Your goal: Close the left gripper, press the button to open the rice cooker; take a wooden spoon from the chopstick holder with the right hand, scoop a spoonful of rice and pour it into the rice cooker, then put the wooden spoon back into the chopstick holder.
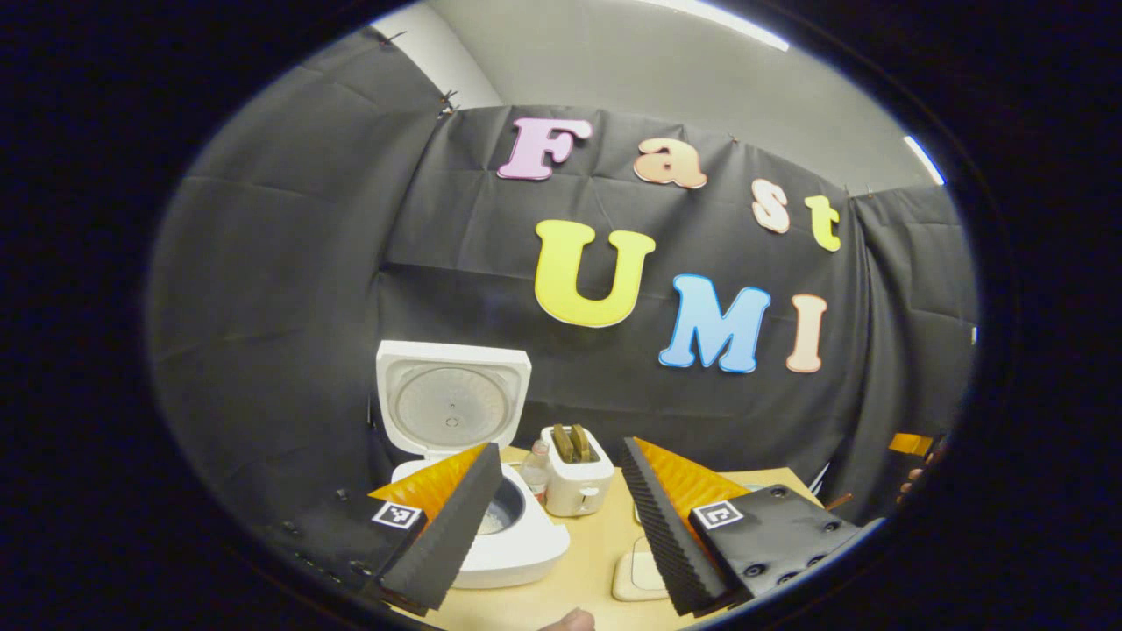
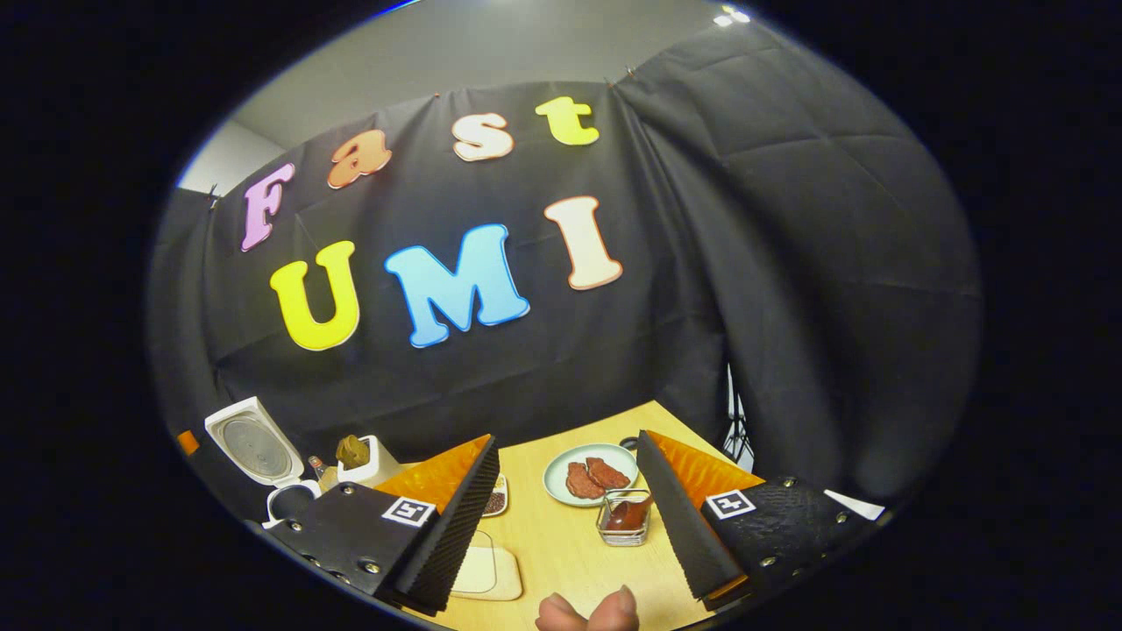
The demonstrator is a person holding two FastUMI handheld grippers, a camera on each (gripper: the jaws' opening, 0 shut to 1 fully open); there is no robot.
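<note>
Fingers of both grippers, left (image 1: 561, 517) and right (image 2: 561, 517), spread wide, empty; white rice cooker (image 1: 491, 526) open at the wooden table's (image 1: 596, 561) far-left corner; spoon likely light, stiff, best gripped mid-handle

Wooden table (image 2: 561, 543) carries rice cooker (image 1: 517, 535), toaster (image 1: 577, 480), plate (image 2: 589, 474).

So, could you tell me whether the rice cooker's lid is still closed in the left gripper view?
No, the rice cooker has its lid standing upright, so the round inner plate faces the camera.
</note>
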